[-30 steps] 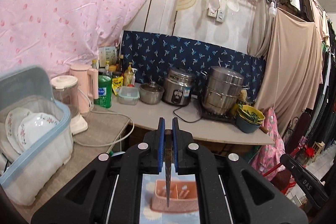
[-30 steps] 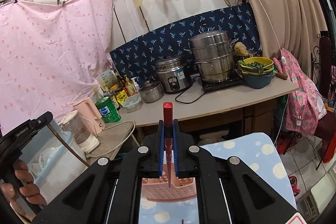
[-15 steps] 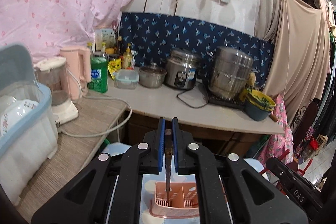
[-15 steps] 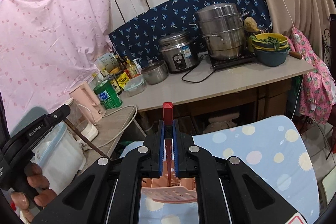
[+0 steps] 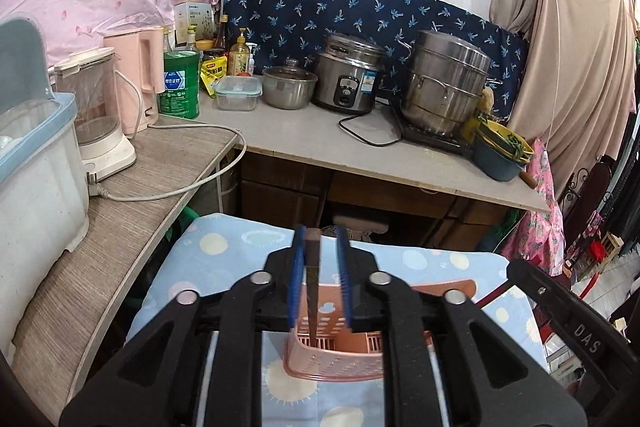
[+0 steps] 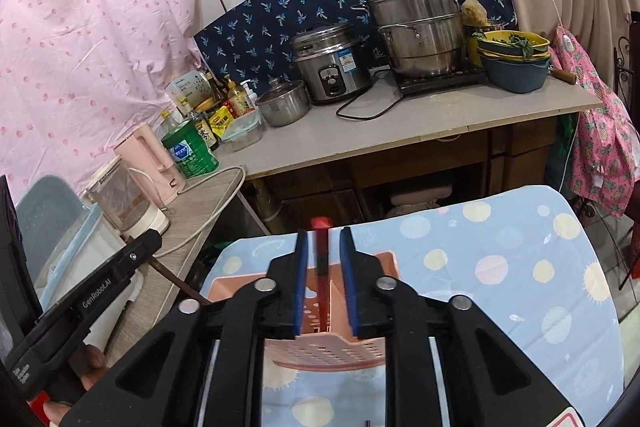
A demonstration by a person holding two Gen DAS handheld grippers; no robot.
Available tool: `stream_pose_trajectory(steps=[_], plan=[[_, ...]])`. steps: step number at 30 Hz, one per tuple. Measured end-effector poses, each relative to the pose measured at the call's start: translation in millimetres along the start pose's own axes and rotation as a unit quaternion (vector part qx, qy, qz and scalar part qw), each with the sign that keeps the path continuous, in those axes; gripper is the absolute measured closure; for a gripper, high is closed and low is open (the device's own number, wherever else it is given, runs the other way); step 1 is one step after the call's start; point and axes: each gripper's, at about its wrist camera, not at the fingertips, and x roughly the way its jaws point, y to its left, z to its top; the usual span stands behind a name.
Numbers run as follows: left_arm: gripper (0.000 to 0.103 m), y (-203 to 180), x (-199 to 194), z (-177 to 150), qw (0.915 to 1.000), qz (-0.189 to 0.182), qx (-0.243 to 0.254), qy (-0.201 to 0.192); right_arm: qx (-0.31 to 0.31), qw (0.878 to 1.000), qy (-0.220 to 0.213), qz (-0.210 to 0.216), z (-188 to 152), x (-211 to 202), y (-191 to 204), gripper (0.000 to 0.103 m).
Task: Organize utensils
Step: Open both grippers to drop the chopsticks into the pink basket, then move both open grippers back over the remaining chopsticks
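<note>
The pink basket [image 5: 340, 355] sits alone on the spotted cloth [image 6: 520, 267], open cloth to its right. The wooden bench [image 5: 132, 203] with its plastic bin [image 5: 36, 179] crowds the left.

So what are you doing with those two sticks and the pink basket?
A person is dropping utensils into the pink basket on the blue spotted cloth. The left hand-held gripper is opening around a dark utensil; the right hand-held gripper is opening around a red-handled one. Both stand in the basket.
</note>
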Motion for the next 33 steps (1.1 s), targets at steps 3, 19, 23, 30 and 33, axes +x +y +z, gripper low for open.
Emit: stream_pose_trajectory(steps=[3,19,23,30,33], plan=[[0.066,-1,-7,-2,1.0000,0.005,0.000,-0.007,0.002,1.000,-0.007,0.002,1,-13,-3,0.076],[0.047,3,-77,-33,0.9997,0.017,0.012,-0.010,0.008,0.999,-0.031,0.007,-37,-99,-21,0.063],[0.047,9,-94,-57,0.9996,0.023,0.014,-0.001,0.000,1.000,-0.011,0.003,-67,-113,-27,0.063],[0.047,20,-112,-106,0.9989,0.029,0.012,0.036,-0.015,0.999,0.030,-0.007,-127,-130,-30,0.063],[0.047,23,-120,-130,0.9979,0.036,0.022,0.050,-0.041,0.998,0.045,-0.025,-155,-136,-28,0.063]])
